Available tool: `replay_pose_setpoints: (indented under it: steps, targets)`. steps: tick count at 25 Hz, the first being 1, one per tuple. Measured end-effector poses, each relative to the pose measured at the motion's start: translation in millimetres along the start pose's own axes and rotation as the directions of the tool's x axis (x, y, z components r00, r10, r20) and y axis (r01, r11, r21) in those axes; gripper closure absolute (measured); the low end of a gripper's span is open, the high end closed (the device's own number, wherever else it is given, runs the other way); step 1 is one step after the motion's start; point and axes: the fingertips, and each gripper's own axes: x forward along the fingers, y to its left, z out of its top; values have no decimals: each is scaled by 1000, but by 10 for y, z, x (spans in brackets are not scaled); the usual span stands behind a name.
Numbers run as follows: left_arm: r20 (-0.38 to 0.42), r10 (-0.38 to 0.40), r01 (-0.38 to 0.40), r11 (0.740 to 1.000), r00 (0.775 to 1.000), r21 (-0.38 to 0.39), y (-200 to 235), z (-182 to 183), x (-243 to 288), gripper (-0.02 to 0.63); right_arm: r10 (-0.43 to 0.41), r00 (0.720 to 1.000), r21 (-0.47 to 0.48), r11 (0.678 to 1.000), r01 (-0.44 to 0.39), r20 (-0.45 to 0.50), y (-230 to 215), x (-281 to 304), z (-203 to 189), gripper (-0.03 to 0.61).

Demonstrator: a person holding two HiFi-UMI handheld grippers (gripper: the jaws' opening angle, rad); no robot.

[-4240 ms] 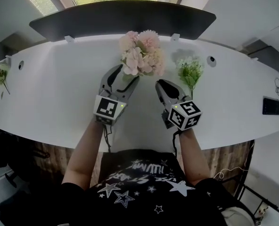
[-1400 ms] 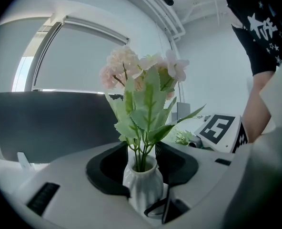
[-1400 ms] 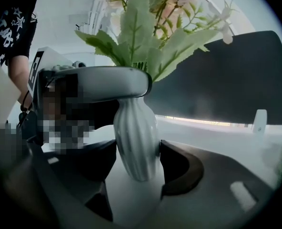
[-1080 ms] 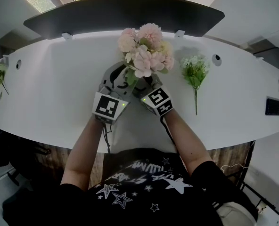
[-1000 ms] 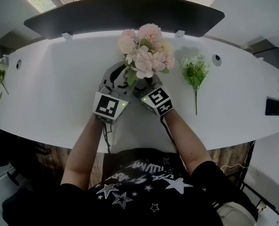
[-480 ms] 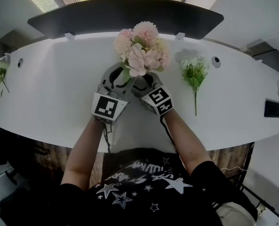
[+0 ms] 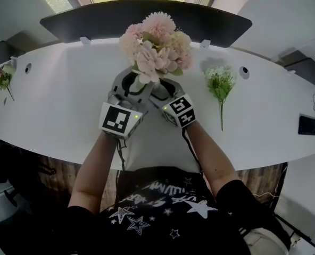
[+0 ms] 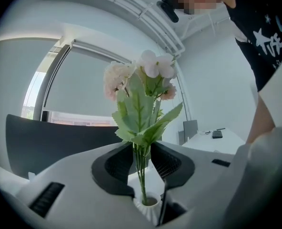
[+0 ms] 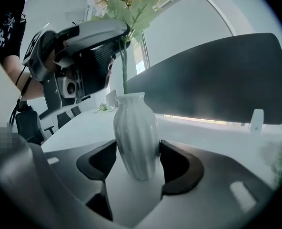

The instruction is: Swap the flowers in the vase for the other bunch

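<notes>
Two grips are set at once. The left gripper (image 8: 143, 162) has just been closing its jaws, and they pinch the thin green stems (image 8: 141, 173) of the pink bunch (image 7: 155, 41). The stems run straight down from between the dark ribbed pads into the round mouth of the vase (image 9: 135, 130), directly beneath those jaws. The vase thus holds only the lower ends of the stems, while the broad, toothed leaves and the round, ruffled pink and cream heads stand above the jaws.

The right gripper (image 9: 137, 159) is clamped on the vase's body. Its two black pads press against opposite sides of the belly, with the narrow neck and flared lip rising above them. The vase is white and glossy with vertical fluting, swelling at the middle and tapering to the base. It stands upright on the smooth white table (image 7: 61, 105). In the right gripper view the left gripper hangs above the vase's mouth, a stem stretched between the two.

The other bunch (image 7: 220, 83), small white blooms on green foliage with one long thin stem, lies flat on the table to the right of the right gripper's jaws, apart from them. A small sprig (image 7: 5, 79) lies far to the left of the left jaws, near the table's edge.
</notes>
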Motion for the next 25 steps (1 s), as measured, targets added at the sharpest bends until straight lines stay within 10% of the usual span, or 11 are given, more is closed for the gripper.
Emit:
replay_pose_setpoints:
  steps: [25]
  targets:
    - [71,136,-138,990,988,23,174,522,-609,492,-44,995,18,999,43,88,124,-458,275,299]
